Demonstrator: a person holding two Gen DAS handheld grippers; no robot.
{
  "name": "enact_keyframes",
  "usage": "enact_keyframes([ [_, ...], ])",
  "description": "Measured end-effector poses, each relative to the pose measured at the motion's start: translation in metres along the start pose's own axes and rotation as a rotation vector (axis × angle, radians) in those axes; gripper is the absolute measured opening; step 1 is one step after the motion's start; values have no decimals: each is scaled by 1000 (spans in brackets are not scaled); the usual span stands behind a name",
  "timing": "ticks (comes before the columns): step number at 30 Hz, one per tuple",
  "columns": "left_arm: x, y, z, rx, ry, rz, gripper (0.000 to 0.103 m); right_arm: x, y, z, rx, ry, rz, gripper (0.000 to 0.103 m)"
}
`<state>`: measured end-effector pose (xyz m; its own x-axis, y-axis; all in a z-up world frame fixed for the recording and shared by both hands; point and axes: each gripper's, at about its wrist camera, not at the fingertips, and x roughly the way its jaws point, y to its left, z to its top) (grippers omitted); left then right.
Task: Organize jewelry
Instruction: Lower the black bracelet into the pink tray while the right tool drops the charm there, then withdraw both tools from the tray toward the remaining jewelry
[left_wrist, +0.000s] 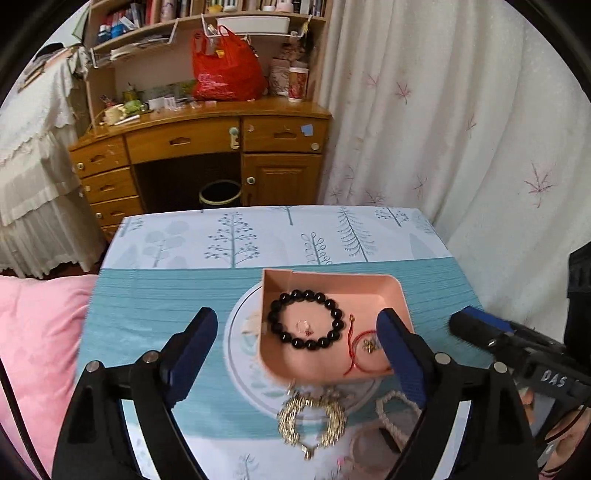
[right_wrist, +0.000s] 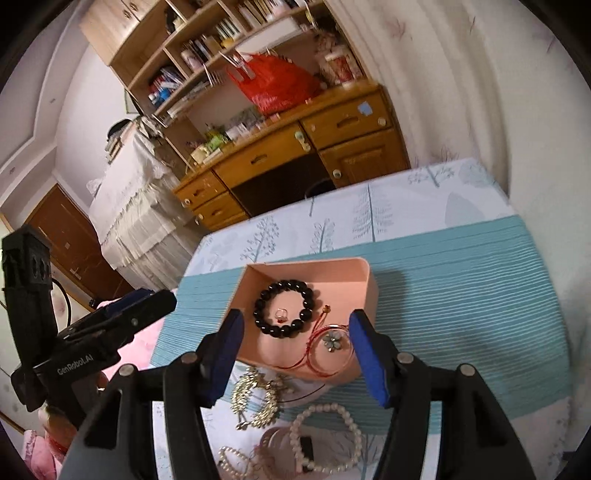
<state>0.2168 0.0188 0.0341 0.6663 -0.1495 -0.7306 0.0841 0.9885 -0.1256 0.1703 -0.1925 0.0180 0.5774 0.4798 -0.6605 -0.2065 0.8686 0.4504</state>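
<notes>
Jewelry lies in two groups on the tree-print tablecloth (left_wrist: 155, 317): a black bead bracelet (left_wrist: 306, 319), a small ring (left_wrist: 303, 326) and a red cord bracelet (right_wrist: 325, 350) already rest in the pink tray (left_wrist: 332, 282); a gold leaf piece (right_wrist: 255, 400) and pearl bracelet (right_wrist: 327, 435) wait just in front. Left gripper (left_wrist: 297, 354) and right gripper (right_wrist: 295, 358) both stand released and empty above the tray's near edge, apparently poised for the next pick.

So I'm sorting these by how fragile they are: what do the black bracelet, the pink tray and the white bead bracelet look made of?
Black bracelet: glossy round beads with sharp highlights, perhaps polished stone or glass. Pink tray: smooth matte walls, likely plastic. White bead bracelet: small pale beads with a soft sheen, pearl-like, perhaps imitation.
</notes>
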Motion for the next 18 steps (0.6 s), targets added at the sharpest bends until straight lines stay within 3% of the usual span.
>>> enact_keyframes([
  [6, -41, 11, -33, -20, 27, 47, 87, -43, 17, -20, -73, -59, 11, 64],
  [13, -71, 24, -81, -103, 54, -39, 87, -78, 34, -47, -172, -121, -29, 65],
  [18, -76, 17, -121, -49, 86, 8, 87, -79, 43, -77, -245, -86, -39, 65],
])
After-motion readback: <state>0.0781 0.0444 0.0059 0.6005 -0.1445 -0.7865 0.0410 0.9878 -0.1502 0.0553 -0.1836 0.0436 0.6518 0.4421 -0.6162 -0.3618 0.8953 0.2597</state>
